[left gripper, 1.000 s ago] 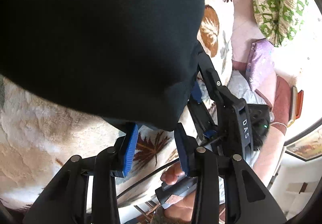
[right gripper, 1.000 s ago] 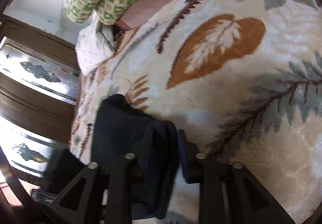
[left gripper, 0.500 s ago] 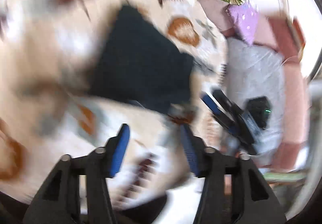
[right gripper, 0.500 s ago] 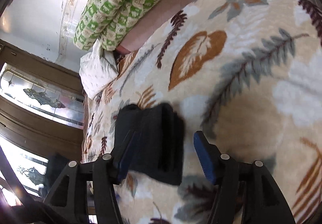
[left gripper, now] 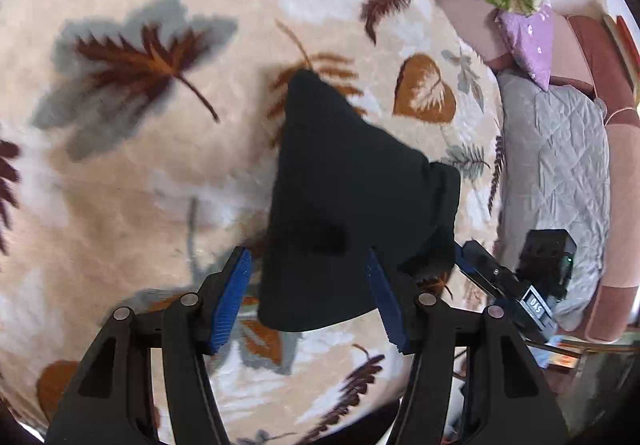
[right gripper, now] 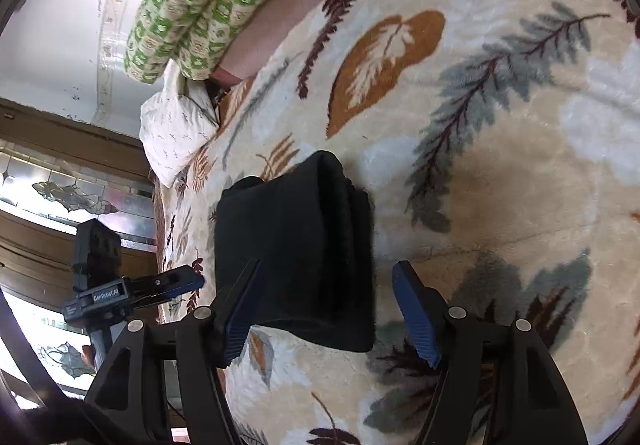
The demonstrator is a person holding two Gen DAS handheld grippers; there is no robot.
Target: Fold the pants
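- I am holding my left gripper (left gripper: 308, 299) with its fingers spread; they have just been opening, and nothing is pinched between them now.
- A second ago the black cloth was filling the left wrist view, bunched right at the finger pads; now the pants (left gripper: 352, 205) are lying as a compact folded bundle on the leaf-patterned blanket (left gripper: 160, 173), ahead of and below the fingers, clear of both pads.
- I am also holding my right gripper (right gripper: 328, 309) open; its fingers have just been widening off the cloth edge they were clamping.
- In the right wrist view the pants (right gripper: 296, 245) are resting in stacked layers just ahead of the fingers.
- I am judging the fold as set down and released; only tidying may remain.
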